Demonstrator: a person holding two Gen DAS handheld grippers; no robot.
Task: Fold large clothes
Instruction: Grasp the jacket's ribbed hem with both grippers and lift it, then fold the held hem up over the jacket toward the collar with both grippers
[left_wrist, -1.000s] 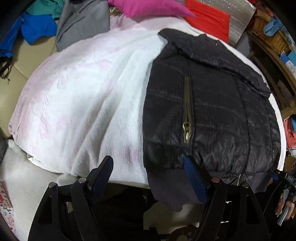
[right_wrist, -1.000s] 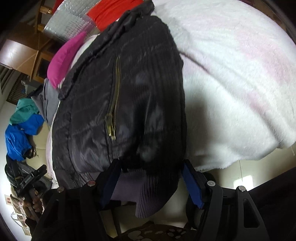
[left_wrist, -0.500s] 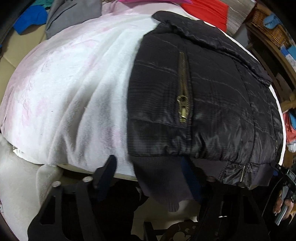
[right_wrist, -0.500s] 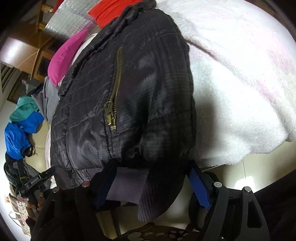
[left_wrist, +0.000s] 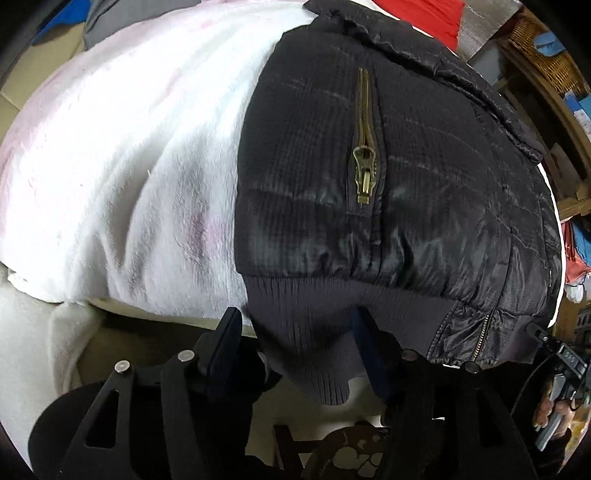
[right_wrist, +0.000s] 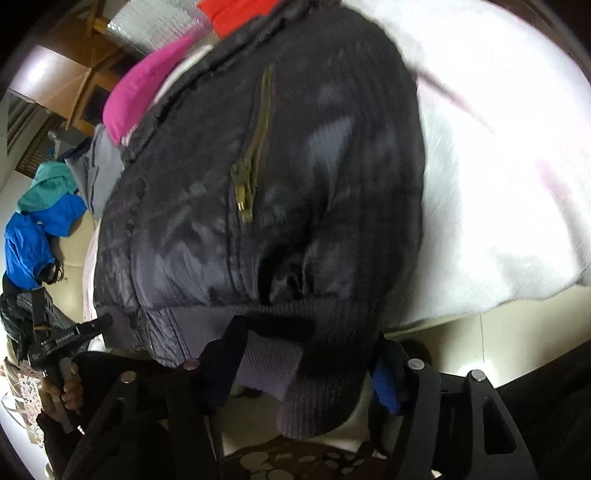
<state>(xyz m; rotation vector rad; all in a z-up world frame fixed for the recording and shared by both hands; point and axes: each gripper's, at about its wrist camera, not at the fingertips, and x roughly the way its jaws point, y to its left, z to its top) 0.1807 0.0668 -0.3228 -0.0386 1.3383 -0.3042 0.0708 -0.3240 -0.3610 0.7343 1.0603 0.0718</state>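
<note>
Change: you have dropped the left gripper (left_wrist: 295, 328) closer to the jacket (left_wrist: 388, 155); the cuff (left_wrist: 317, 332) that hung beside its jaws a second ago now hangs between them.
Left view, jacket: it lies flat on the white blanket (left_wrist: 122, 147), zip pocket (left_wrist: 364, 173) up, with its ribbed hem draped over the near edge so you can reach it from below.
Left view, tongs: half open and closing; the cuff sits between the pads, yet I cannot tell that they press it.
Left view, other hand: your right hand (left_wrist: 554, 410) grips its handle at the far right, at the jacket's other corner.
Right view, tongs: the right gripper (right_wrist: 306, 350) is also half open and closing, with ribbed cuff (right_wrist: 314, 373) between the pads; this frame is blurred, so contact is unclear.
Right view, placing: both tools sit on the near hem, probably so you can lift it and fold it away from you.
</note>
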